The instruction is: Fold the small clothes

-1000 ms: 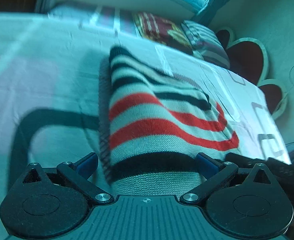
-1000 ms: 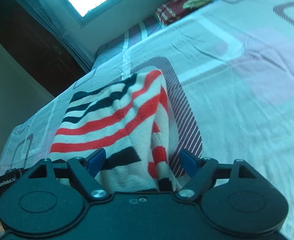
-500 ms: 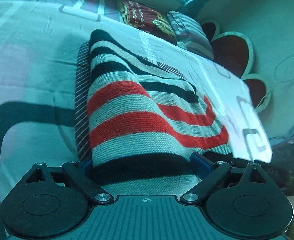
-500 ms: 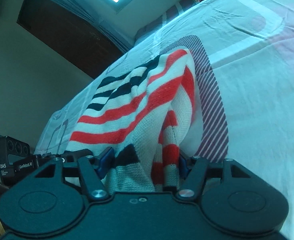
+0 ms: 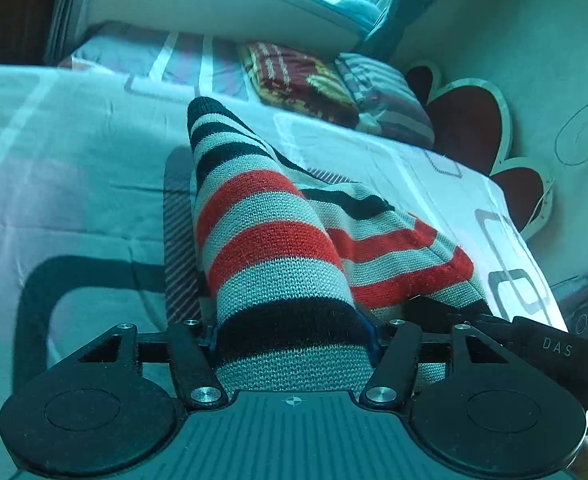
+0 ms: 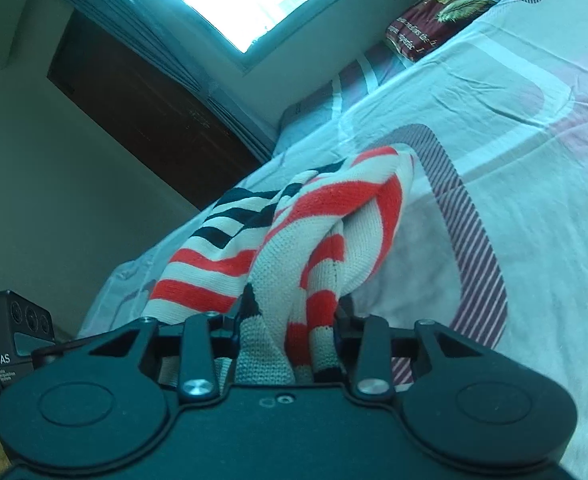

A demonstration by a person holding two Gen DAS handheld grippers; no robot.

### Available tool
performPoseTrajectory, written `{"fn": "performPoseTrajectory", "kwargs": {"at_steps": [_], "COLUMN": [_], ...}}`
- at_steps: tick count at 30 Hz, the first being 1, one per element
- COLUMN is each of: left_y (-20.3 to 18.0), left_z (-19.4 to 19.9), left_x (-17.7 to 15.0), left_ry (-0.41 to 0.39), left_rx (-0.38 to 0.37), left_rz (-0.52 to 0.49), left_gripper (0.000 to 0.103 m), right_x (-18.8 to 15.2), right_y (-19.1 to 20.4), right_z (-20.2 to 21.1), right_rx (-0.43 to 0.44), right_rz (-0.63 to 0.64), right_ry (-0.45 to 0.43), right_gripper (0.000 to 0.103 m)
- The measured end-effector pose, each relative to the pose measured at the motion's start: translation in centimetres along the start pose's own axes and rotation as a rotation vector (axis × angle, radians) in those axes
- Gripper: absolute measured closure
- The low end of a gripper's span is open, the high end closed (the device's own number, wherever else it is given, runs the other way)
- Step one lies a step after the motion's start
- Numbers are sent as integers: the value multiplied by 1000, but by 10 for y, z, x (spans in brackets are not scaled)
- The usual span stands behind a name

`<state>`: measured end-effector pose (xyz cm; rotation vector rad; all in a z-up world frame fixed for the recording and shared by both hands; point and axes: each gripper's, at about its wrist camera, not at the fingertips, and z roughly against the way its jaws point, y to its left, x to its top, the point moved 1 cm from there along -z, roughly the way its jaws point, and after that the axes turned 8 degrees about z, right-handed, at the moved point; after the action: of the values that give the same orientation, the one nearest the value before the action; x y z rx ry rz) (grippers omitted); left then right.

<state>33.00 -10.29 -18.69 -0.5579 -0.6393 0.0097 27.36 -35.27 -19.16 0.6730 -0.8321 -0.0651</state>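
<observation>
Sweater (image 5: pixel 278 248) mid-frame, lifted off bedsheet (image 5: pixel 78 168), near edge bunched between both tools. Left gripper (image 5: pixel 292 334) pinching its hem; right gripper (image 6: pixel 288 326) clamped on twisted knit. Better kept level, carried forward together, far edge matched before release.

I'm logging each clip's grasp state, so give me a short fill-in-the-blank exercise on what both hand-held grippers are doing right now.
1. The left hand-held gripper is shut on the ____ knit sweater.
2. The right hand-held gripper is ____ on the same sweater.
3. The sweater's far end rests on the patterned ____, near the folded dark red blanket.
4. Besides black and cream, the sweater's stripes are ____.

Missing words: striped; shut; bedsheet; red
</observation>
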Motion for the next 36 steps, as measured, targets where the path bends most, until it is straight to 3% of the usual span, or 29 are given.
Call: {"fn": "performPoseTrajectory", "kwargs": {"at_steps": [10, 23, 29, 36], "left_y": [32, 162, 229, 291], "left_z": [68, 144, 156, 143], "left_x": [18, 39, 56, 67], "left_ry": [-73, -98, -90, -71], "left_rx": [39, 81, 122, 148], "left_rz": [-13, 19, 31, 54], "left_gripper": [42, 42, 42, 42], "right_x": [2, -31, -48, -58], "right_y": [59, 165, 202, 218], "right_z": [-18, -107, -165, -225], "right_rx": [56, 72, 89, 86], "right_rz": [27, 30, 26, 13], "right_ry": [-10, 6, 37, 86], "right_gripper": [66, 66, 66, 66]}}
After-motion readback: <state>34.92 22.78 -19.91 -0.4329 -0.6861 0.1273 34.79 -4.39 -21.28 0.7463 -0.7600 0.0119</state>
